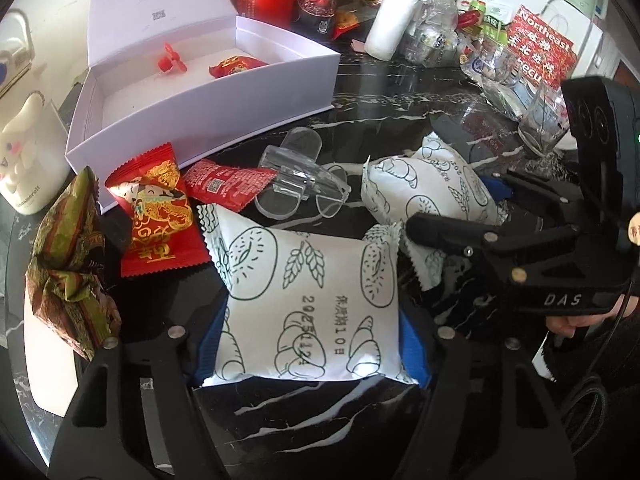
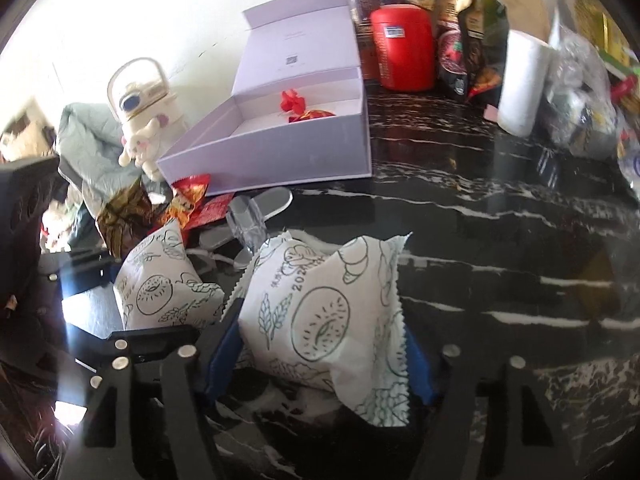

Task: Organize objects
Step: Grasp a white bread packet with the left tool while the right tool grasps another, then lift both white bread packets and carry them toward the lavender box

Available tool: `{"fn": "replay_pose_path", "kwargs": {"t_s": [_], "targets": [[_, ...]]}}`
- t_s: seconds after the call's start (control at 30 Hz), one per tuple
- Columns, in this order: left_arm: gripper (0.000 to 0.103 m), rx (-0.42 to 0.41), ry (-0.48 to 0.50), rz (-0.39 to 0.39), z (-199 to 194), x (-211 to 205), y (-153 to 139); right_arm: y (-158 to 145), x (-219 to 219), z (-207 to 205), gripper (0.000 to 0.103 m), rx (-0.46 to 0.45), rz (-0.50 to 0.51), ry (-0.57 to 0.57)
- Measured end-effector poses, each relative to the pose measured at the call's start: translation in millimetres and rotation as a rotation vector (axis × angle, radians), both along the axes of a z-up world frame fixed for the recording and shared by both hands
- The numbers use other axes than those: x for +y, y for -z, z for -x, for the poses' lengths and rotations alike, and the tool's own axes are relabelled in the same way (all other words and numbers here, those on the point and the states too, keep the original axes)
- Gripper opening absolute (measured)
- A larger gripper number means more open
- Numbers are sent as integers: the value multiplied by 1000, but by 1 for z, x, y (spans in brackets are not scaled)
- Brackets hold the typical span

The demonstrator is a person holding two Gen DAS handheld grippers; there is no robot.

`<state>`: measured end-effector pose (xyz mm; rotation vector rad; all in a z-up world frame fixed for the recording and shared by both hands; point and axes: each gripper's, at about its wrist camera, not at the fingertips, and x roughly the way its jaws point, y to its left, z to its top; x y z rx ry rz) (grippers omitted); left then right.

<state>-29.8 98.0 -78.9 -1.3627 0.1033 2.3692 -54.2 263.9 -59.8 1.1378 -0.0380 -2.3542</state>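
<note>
Two white printed snack packets are sitting on the black marbled tabletop (image 1: 400,92) before the open white box (image 1: 192,120), the left tongs (image 1: 310,344) pinching the near packet (image 1: 308,300) and the right tongs (image 2: 320,356) pinching the far packet (image 2: 332,312) between blue pads.

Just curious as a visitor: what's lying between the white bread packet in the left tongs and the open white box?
In the left wrist view, clear plastic glasses and red snack packets lie between the bread packet and the white box.
</note>
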Motion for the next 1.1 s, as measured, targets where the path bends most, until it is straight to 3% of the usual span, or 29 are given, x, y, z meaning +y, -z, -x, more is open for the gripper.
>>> {"fn": "replay_pose_path", "kwargs": {"t_s": [0.37, 0.5, 0.83, 1.1], "targets": [[67, -81, -46, -56, 6, -4, -3, -7, 15, -6, 61, -9, -4, 74], [67, -55, -19, -19, 5, 4, -10, -13, 23, -11, 61, 5, -23, 97], [67, -6, 11, -37, 12, 13, -32, -41, 30, -22, 60, 72, -46, 126], [67, 47, -35, -28, 13, -2, -51, -62, 17, -31, 60, 114, -70, 92]]}}
